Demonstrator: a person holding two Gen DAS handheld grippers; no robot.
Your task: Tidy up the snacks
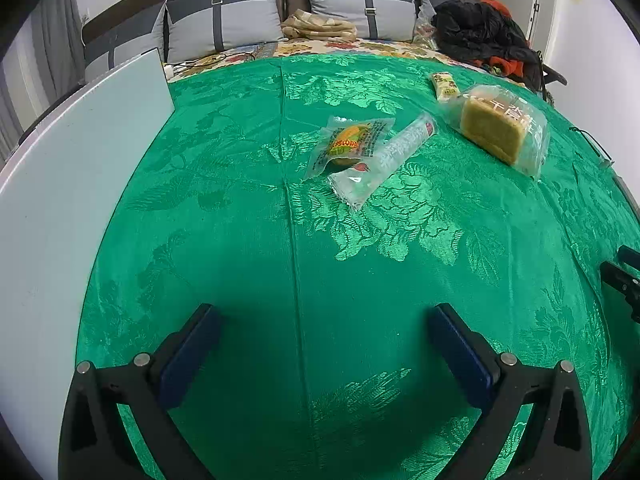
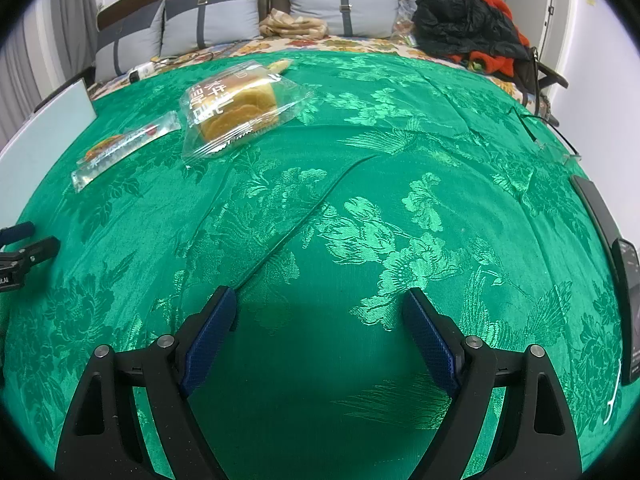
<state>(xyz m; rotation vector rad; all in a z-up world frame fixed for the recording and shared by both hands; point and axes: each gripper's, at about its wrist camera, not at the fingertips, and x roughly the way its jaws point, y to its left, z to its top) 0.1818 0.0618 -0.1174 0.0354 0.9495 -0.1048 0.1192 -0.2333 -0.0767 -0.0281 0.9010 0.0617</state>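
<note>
- Both the left claw (image 1: 324, 344) and right claw (image 2: 320, 320) hung spread apart, empty.
- The bagged cake (image 1: 498, 128) lay far off on the green cloth (image 1: 240, 240).
- Its slick wrapper could slip if pinched.

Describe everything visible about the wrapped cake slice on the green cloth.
The cake slice is a thick yellow-brown sponge block, sealed in a clear crinkly plastic wrapper with white printed characters. It lies flat on the green cloth, untouched by either gripper. A small yellow packet lies at its far end; whether they touch is unclear.
</note>
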